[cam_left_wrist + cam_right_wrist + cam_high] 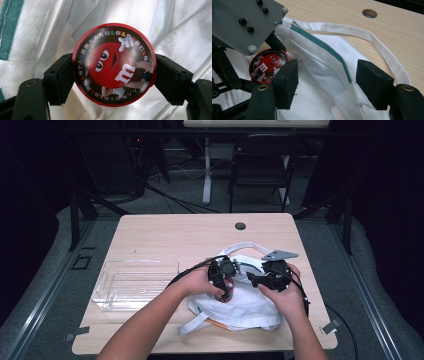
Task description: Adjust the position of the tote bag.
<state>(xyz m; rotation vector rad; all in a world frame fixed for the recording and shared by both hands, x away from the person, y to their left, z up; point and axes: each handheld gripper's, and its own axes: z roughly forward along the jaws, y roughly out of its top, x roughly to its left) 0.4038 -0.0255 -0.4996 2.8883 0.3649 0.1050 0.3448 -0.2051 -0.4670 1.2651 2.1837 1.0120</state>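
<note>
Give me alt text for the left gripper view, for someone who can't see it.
The left gripper clamps a round red tin lid printed with a red candy character between its two black jaws, edge to edge. Behind it lies a white fabric bag with a green stripe.

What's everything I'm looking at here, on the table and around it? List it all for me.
Round tin: one, red rim with a red cartoon candy figure on the lid, clamped between the left tool's jaws above the bag.
Cloth bag: one, white with a green stripe and white straps, on the table's near right part.
Clear plastic tray: one, see-through, on the table's left side.
Table: one, light wood, with a round hole near its far edge.
Chair: one, dark, on the floor beyond the table.
Left tool: one, black, shut on the tin.
Right tool: one, black, jaws open over the bag's green-striped edge.
Hands: two, reaching in from the near edge.
</note>
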